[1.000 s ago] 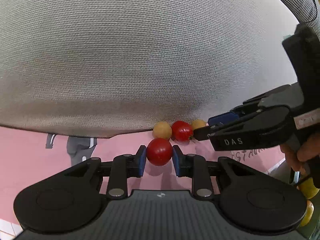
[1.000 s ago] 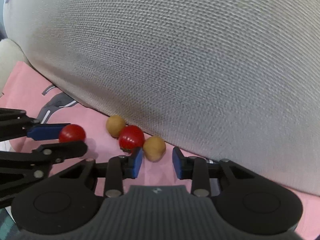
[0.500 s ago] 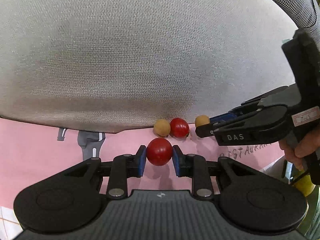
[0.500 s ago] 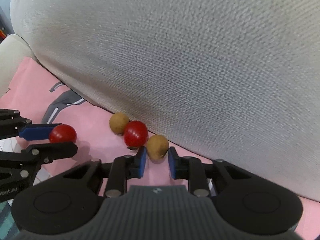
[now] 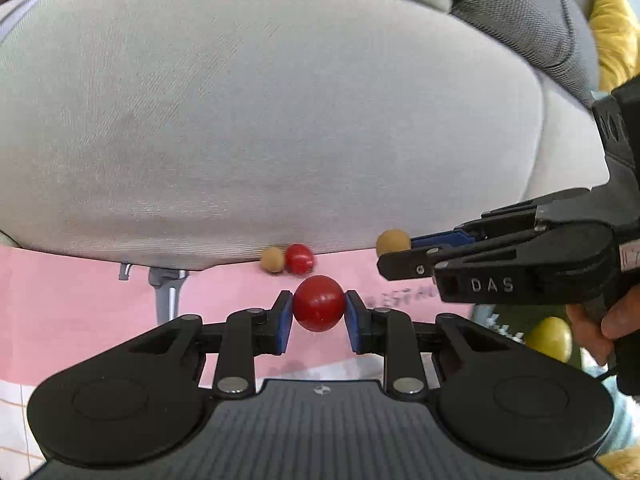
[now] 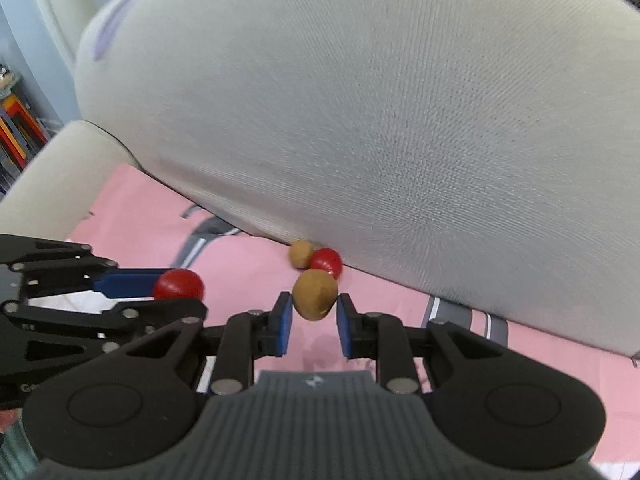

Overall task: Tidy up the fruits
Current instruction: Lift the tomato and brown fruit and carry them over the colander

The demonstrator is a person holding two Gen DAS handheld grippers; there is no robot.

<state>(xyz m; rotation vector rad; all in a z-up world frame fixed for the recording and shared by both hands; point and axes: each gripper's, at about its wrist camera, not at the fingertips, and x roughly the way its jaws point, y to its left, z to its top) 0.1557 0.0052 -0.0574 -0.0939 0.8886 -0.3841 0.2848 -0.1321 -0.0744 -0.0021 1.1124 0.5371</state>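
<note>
My left gripper [image 5: 319,312] is shut on a red round fruit [image 5: 319,303], held above the pink cloth [image 5: 80,304]. My right gripper [image 6: 314,314] is shut on a tan oval fruit [image 6: 315,294], also lifted off the cloth. In the left wrist view the right gripper [image 5: 390,252] comes in from the right with the tan fruit [image 5: 393,242] at its tips. In the right wrist view the left gripper [image 6: 180,292] shows at the left with its red fruit [image 6: 178,284]. One tan fruit [image 6: 301,254] and one red fruit [image 6: 327,262] still lie on the cloth against the grey cushion [image 6: 400,120].
The big grey cushion [image 5: 280,120] fills the space behind the fruits. A darker grey cushion [image 5: 528,8] and a yellow one [image 5: 612,28] sit at the far right. A yellow-green fruit [image 5: 550,338] lies low at the right by a person's hand [image 5: 608,320]. A cream armrest [image 6: 60,168] lies left.
The right gripper closed on the tan fruit and lifted it off the cloth. Both grippers rose and drew back, so the two fruits left by the cushion look smaller.
</note>
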